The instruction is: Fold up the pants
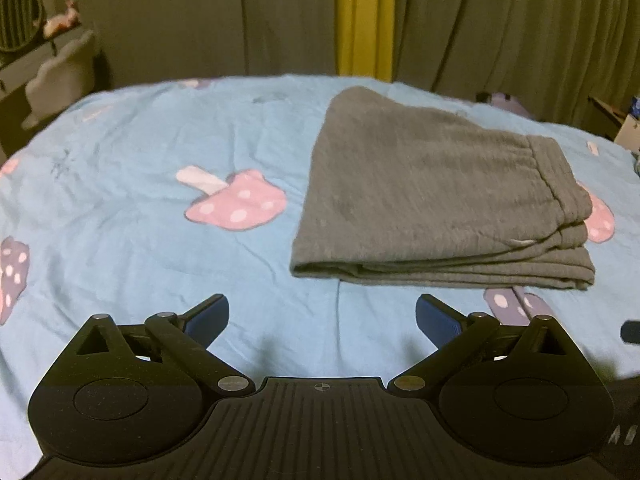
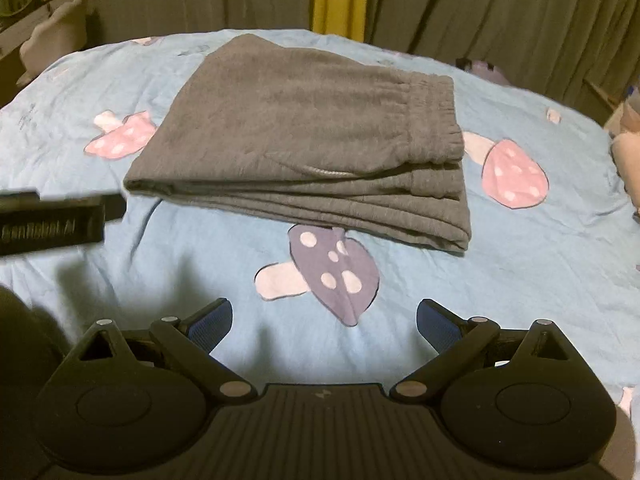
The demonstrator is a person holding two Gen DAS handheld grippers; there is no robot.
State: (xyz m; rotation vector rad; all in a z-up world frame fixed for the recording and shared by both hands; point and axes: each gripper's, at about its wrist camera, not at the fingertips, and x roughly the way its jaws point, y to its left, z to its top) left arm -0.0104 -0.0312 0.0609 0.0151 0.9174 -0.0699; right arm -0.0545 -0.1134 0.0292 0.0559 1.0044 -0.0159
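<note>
The grey pants (image 1: 432, 188) lie folded in a flat stack of several layers on the blue bedspread, waistband on the right. They also show in the right wrist view (image 2: 304, 136). My left gripper (image 1: 322, 320) is open and empty, held above the bed in front of the stack's near left corner. My right gripper (image 2: 324, 320) is open and empty, in front of the stack's near edge. The left gripper's black body (image 2: 52, 220) shows at the left of the right wrist view.
The blue bedspread (image 1: 140, 240) has pink and purple mushroom prints (image 2: 332, 268). Grey curtains with a yellow strip (image 1: 362, 16) hang behind the bed. A shelf with a fan (image 1: 20, 16) stands at the far left. Boxes (image 1: 624, 120) sit at the far right.
</note>
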